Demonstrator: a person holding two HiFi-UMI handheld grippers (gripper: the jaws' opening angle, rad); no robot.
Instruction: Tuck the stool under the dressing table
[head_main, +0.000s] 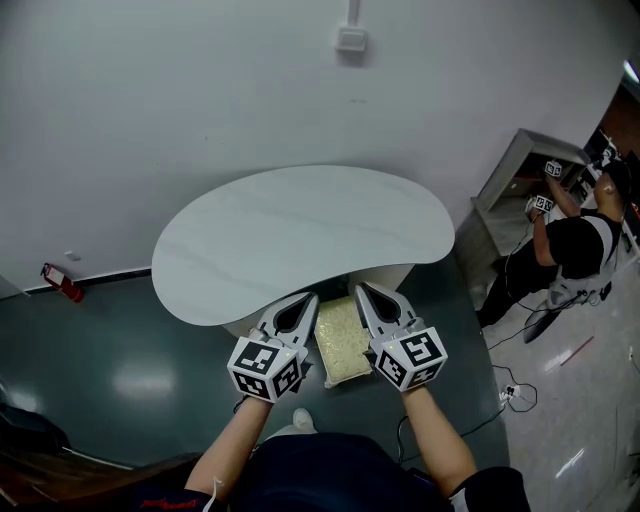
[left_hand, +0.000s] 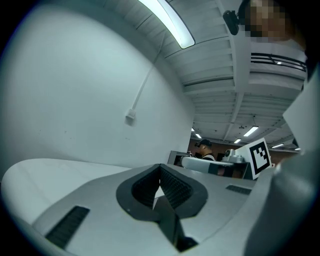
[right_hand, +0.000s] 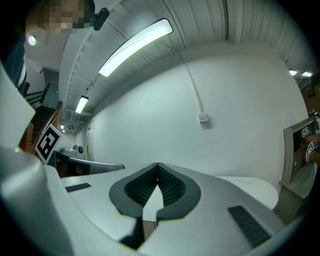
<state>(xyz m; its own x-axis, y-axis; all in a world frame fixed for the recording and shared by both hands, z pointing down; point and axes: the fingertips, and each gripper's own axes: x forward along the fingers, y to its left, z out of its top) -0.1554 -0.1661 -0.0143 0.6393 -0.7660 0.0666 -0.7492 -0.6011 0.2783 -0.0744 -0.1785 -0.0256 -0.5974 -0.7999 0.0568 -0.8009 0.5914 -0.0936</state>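
Observation:
A white kidney-shaped dressing table (head_main: 300, 240) stands against the wall. The stool (head_main: 341, 340), topped with a cream fuzzy cushion, pokes out from under the table's near edge; its far part is hidden beneath the top. My left gripper (head_main: 310, 298) hovers just left of the cushion and my right gripper (head_main: 361, 288) just right of it, both tips at the table's edge. Each is shut with nothing held. The left gripper (left_hand: 160, 165) and right gripper (right_hand: 158, 164) both point upward at the wall and ceiling, over the table top (left_hand: 45, 175).
A red object (head_main: 62, 283) lies on the floor by the wall at left. At right a person (head_main: 580, 245) works with grippers at a grey cabinet (head_main: 520, 170). Cables (head_main: 515, 393) trail on the floor. Dark furniture (head_main: 30, 440) sits at lower left.

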